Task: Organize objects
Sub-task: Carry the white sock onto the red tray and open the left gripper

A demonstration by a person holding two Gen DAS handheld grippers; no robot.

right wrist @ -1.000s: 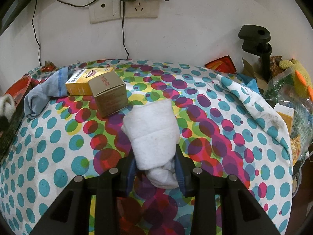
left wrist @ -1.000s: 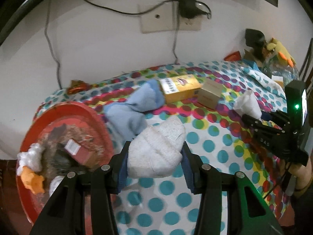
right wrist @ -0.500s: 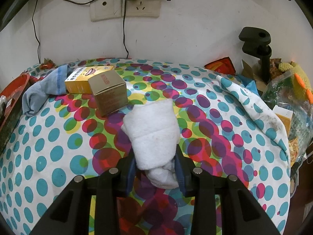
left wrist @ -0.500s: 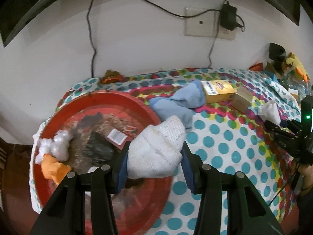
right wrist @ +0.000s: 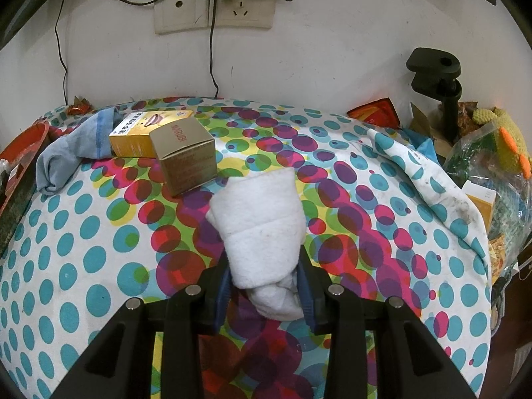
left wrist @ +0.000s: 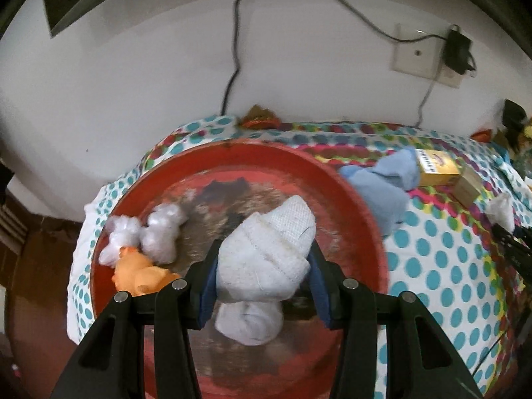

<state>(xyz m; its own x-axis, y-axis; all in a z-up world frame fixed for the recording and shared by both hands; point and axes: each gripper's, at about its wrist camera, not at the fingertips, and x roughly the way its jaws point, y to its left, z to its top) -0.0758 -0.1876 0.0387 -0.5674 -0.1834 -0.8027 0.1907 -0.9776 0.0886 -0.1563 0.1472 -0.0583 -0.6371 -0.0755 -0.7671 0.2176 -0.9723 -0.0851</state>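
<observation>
My left gripper [left wrist: 262,286] is shut on a rolled white sock [left wrist: 266,256] and holds it over the round red tray [left wrist: 359,199]. The tray holds clear plastic bundles [left wrist: 146,236] and an orange toy [left wrist: 143,274]. My right gripper [right wrist: 264,289] is shut on a second rolled white sock [right wrist: 262,222] above the dotted tablecloth [right wrist: 83,232]. A blue sock [left wrist: 382,186] lies just right of the tray; it also shows in the right wrist view [right wrist: 63,156].
A yellow box [right wrist: 146,133] and a gold carton [right wrist: 186,156] sit at the back of the table. A black clamp [right wrist: 439,89], snack bags and a knitted toy [right wrist: 502,139] crowd the right edge. Cables hang from wall sockets [right wrist: 212,13].
My left gripper has swung left with its sock, from over the cloth to over the red tray. My right gripper has stayed almost still with its sock.
</observation>
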